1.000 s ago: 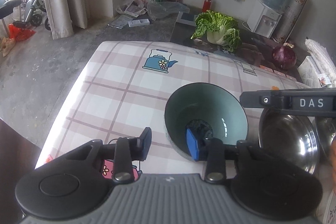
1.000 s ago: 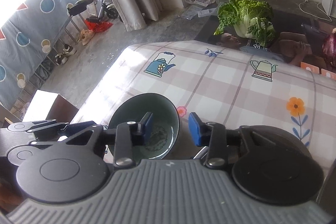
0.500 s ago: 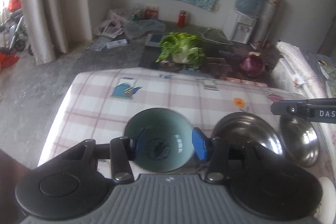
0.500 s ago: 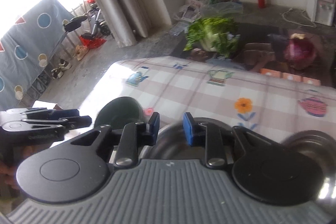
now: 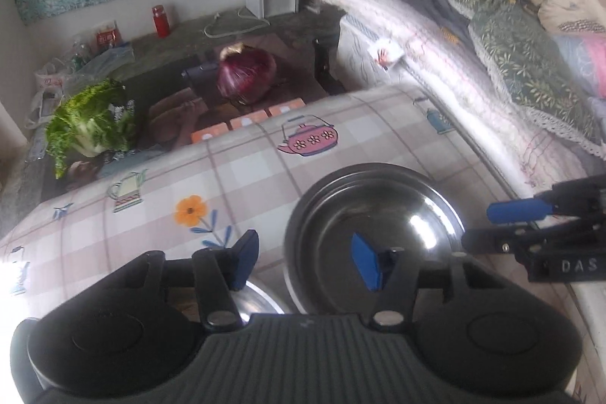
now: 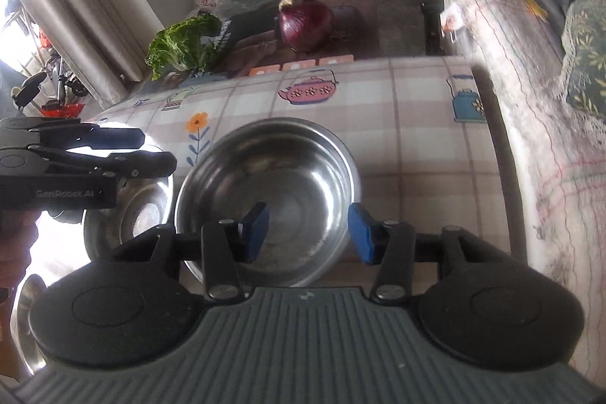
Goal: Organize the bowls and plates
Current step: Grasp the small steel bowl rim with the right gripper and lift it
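Observation:
A large steel bowl [image 5: 378,214] [image 6: 272,177] stands on the checked tablecloth [image 5: 246,169] below both grippers. My left gripper [image 5: 305,264] is open; its right pad hangs inside that bowl and its left finger is over a second steel bowl [image 5: 261,301] [image 6: 125,218] beside it. Nothing is pressed between the pads. My right gripper [image 6: 308,235] has its jaws opening over the large bowl's near side, left pad above the inside, right pad by the rim, gripping nothing. Each gripper shows in the other's view: the right gripper [image 5: 488,226], the left gripper [image 6: 157,151].
A bed with quilts [image 5: 435,63] runs along the table's right edge. Beyond the far edge, a red cabbage [image 5: 246,76] and a green cabbage [image 5: 91,124] lie on a low dark surface. Another steel rim [image 6: 22,320] shows at lower left, near a hand [image 6: 15,237].
Both views have swung right along the table. The teal bowl has left both views and the steel bowls now lie under the grippers. Both pairs of jaws stand wider.

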{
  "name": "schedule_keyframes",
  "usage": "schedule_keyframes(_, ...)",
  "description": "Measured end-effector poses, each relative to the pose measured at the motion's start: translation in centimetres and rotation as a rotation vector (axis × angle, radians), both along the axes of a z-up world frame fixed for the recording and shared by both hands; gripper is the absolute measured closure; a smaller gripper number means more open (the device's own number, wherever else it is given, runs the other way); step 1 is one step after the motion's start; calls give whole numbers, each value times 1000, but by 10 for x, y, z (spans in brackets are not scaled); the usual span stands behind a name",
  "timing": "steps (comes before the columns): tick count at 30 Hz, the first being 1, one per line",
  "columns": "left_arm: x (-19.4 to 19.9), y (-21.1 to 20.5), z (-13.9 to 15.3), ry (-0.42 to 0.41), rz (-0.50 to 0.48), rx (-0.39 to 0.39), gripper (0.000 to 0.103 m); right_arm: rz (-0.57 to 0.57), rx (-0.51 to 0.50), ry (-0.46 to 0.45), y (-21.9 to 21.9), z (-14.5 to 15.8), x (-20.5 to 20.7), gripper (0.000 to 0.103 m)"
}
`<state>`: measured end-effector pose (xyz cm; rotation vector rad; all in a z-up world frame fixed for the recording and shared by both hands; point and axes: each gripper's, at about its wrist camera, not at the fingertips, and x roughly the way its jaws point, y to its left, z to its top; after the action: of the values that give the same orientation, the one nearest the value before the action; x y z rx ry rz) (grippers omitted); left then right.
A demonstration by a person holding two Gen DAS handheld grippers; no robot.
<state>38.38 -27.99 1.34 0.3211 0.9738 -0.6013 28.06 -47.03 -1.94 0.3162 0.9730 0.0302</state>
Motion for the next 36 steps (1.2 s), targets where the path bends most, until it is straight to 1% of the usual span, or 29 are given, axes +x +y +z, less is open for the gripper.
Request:
schedule_keyframes(1,2,-5,-5,8,6,14,57,-7,15,9,-5,-5,0,57)
schedule_keyframes(3,6,-12,-13,26,21,41,64,-20,51,18,-14,-15,-2,57)
schedule_keyframes(7,13,-20,-25,42,42,91,71,-26,88,29,-18,-30,2,59)
schedule_keyframes(8,14,-21,-26,46,46,98,72,-26,94,30,-17,-32,2,60)
schedule_keyframes(9,15,-23,-27,51,48,101,73,-25,99,31,-18,-35,2,62)
schedule_keyframes(10,15,-23,-28,55,48,102,76,-24,107,31,-18,-36,3,66)
schedule_keyframes(11,15,-24,-29,60,45,104,77,-23,115,31,-18,-39,3,68)
schedule_keyframes(13,15,-28,-31,63,45,116,88,-22,136,28,-18,-41,4,78)
schedule_keyframes(15,16,-29,-33,71,56,126,93,-33,135,26,-17,-43,5,83)
schedule_keyframes(16,17,-29,-34,77,60,124,93,-38,137,24,-18,-43,5,87)
schedule_keyframes(18,18,-30,-35,85,70,121,94,-45,144,22,-19,-45,5,90)
schedule_keyframes(21,19,-30,-35,78,80,123,93,-51,160,16,-22,-46,4,90)
schedule_keyframes(23,19,-30,-33,69,84,116,87,-54,166,15,-23,-46,3,90)
schedule_keyframes(24,20,-30,-32,62,87,106,81,-54,167,14,-23,-46,2,90)
schedule_keyframes(25,21,-30,-31,57,89,103,72,-52,165,13,-23,-46,2,90)
schedule_keyframes(27,24,-31,-32,49,94,111,65,-50,159,9,-23,-46,2,90)
schedule_keyframes(32,32,-35,-40,79,105,124,66,-60,156,5,-31,-46,3,90)
schedule_keyframes(34,32,-36,-43,92,105,123,74,-69,159,4,-35,-46,3,90)
schedule_keyframes(36,30,-37,-45,89,105,136,80,-78,170,4,-39,-46,3,90)
